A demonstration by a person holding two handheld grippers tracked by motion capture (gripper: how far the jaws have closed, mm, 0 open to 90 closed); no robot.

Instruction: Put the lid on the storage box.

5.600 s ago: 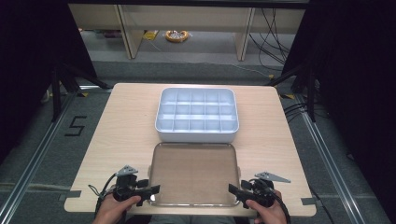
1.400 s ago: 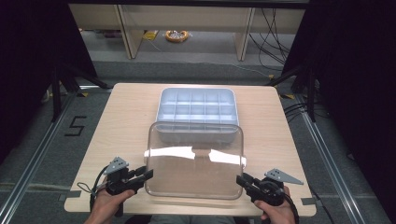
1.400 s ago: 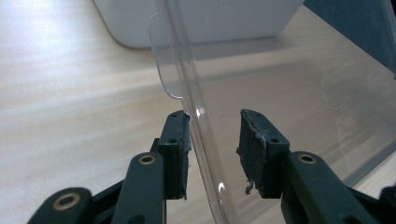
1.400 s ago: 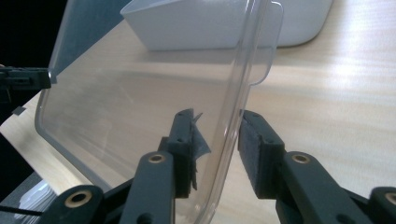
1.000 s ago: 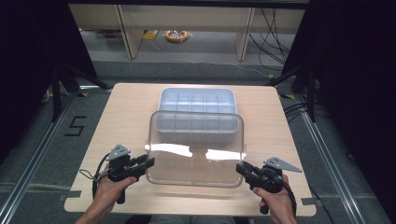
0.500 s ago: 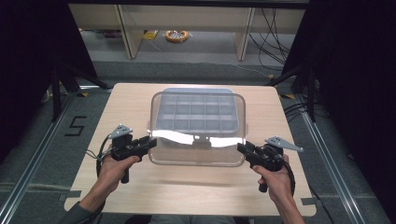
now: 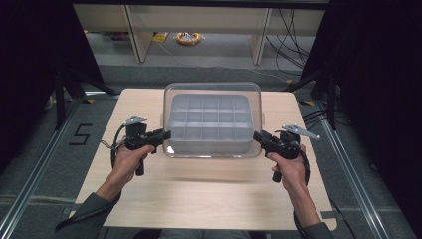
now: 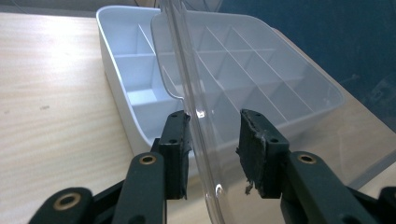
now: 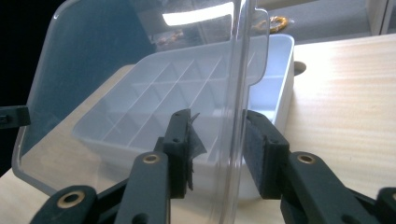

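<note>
- Clear lid (image 7: 212, 119) is held above the white divided box (image 7: 209, 122), long axis left-right, near edge lower.
- Left gripper (image 7: 166, 134) and right gripper (image 7: 256, 135) straddle the lid's side edges; jaws appear spread, contact unclear.

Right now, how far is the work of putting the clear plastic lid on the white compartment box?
Done: the clear plastic lid is off the wooden table and held above the white compartment box. In hand: the left gripper and right gripper each straddle a side edge; the jaws show gaps, so whether they clamp is unclear. Left: lowering the tilted lid level and seating it on the box rim.
</note>
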